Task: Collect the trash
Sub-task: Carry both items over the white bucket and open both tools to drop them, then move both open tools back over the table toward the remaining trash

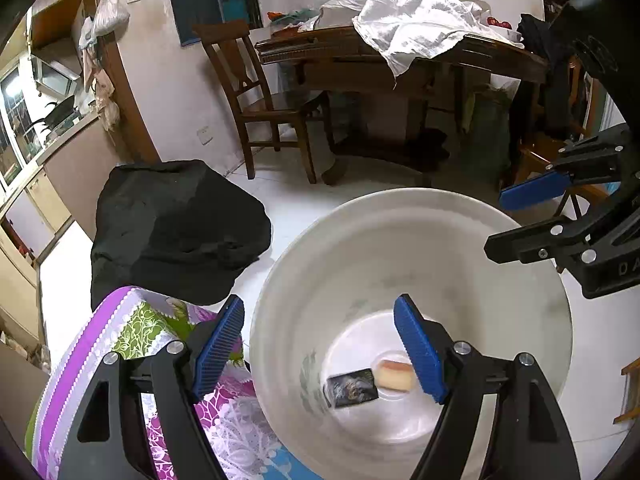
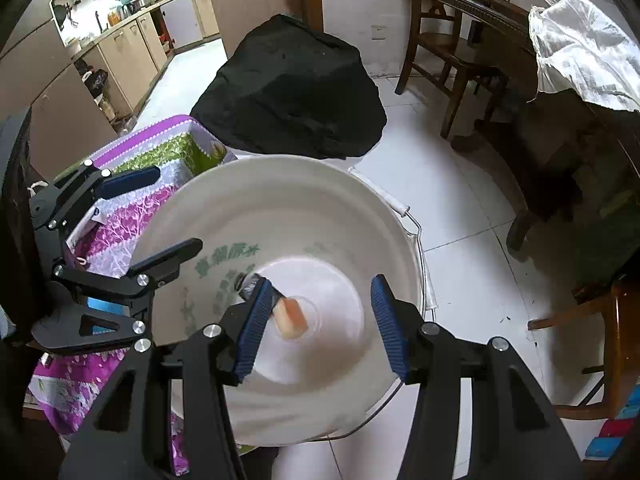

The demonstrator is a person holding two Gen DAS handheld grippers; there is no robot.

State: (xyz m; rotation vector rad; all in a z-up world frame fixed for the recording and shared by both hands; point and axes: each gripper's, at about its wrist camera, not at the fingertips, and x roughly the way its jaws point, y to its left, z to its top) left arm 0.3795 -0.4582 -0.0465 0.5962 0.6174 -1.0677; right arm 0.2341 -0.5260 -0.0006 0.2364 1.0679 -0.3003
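A white plastic bucket (image 1: 400,240) stands on the floor beside the table; it also shows in the right wrist view (image 2: 280,200). At its bottom lie a pale orange-topped block (image 1: 396,376) and a dark wrapper (image 1: 352,390). The block (image 2: 292,318) and part of the wrapper (image 2: 248,282) show in the right wrist view. My left gripper (image 1: 320,352) is open and empty above the bucket's left rim. My right gripper (image 2: 316,328) is open and empty over the bucket's mouth. Each gripper shows in the other's view, right (image 1: 516,220) and left (image 2: 164,216).
A purple and green floral cloth (image 1: 132,320) covers the table edge at left. A black covered mound (image 1: 176,228) sits behind the bucket. A wooden chair (image 1: 256,92) and a wooden table with a white cloth (image 1: 412,20) stand further back. Kitchen cabinets (image 2: 132,40) line the left.
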